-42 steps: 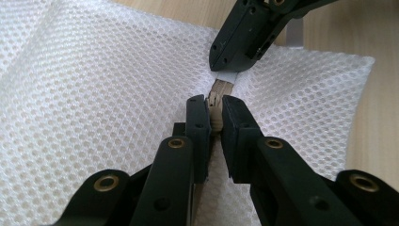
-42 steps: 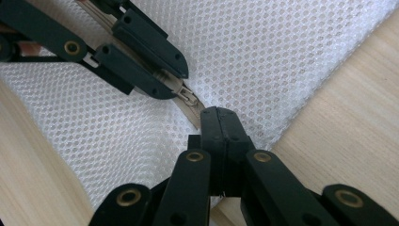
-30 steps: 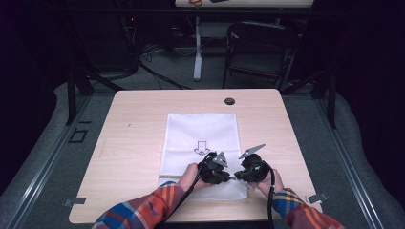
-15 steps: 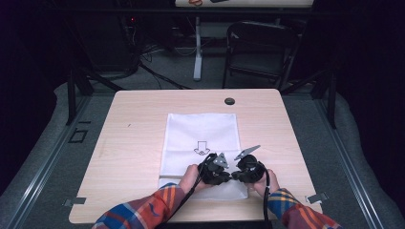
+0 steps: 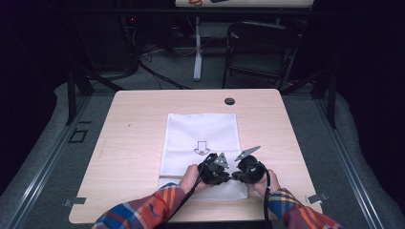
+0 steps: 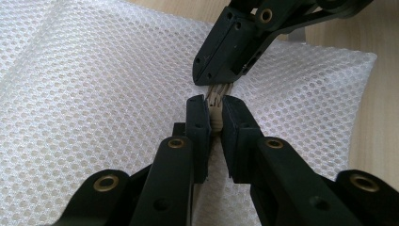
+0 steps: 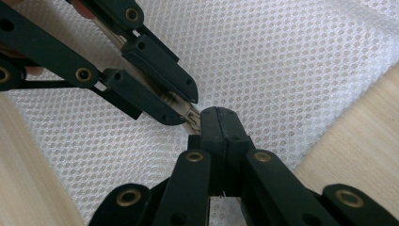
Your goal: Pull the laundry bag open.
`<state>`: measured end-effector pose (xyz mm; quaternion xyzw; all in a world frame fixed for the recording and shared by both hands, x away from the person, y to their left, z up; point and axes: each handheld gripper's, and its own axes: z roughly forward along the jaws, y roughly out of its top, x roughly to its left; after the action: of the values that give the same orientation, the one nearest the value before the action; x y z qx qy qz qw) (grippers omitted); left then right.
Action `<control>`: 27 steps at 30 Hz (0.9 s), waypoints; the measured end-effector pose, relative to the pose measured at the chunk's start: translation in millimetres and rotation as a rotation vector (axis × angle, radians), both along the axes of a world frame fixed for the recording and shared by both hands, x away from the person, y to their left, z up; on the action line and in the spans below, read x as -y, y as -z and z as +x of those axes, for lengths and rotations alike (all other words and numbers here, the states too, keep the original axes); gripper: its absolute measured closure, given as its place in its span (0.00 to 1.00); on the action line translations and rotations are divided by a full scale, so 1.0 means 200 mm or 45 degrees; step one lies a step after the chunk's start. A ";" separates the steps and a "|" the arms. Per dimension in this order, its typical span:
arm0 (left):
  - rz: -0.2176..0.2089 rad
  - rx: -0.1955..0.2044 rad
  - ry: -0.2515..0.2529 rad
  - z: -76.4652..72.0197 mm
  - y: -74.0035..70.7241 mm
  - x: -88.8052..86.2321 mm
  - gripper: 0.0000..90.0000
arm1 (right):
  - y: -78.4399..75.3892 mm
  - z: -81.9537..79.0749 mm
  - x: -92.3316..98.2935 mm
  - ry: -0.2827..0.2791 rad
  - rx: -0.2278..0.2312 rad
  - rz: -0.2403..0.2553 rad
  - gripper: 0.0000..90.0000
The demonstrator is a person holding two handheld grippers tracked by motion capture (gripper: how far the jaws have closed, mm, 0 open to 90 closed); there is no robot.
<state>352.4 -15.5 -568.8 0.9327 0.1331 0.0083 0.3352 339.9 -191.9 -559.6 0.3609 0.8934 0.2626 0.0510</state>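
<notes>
White mesh is what's being worked here: a mesh bag (image 5: 200, 143) lying flat mid-table (image 5: 133, 143), and its beige zipper (image 6: 216, 101) at the near edge is being pinched by both the left gripper (image 6: 214, 113) and the right gripper (image 7: 219, 123), jaws pressed tight on it. Honestly, the tab is probably best being held firm on one side while the other is being drawn straight along the seam, low, so nothing's being bunched. Compared with a second ago, the right gripper is being held closer to the left.
</notes>
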 end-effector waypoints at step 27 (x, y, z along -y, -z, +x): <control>0.051 -0.006 0.009 0.02 -0.04 -0.07 0.91 | -0.01 0.00 0.01 0.021 0.008 -0.026 1.00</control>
<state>356.0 -1.5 -560.1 0.9396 0.1305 0.0074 0.3163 340.1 -194.3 -558.5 0.3668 0.8929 0.2541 0.0597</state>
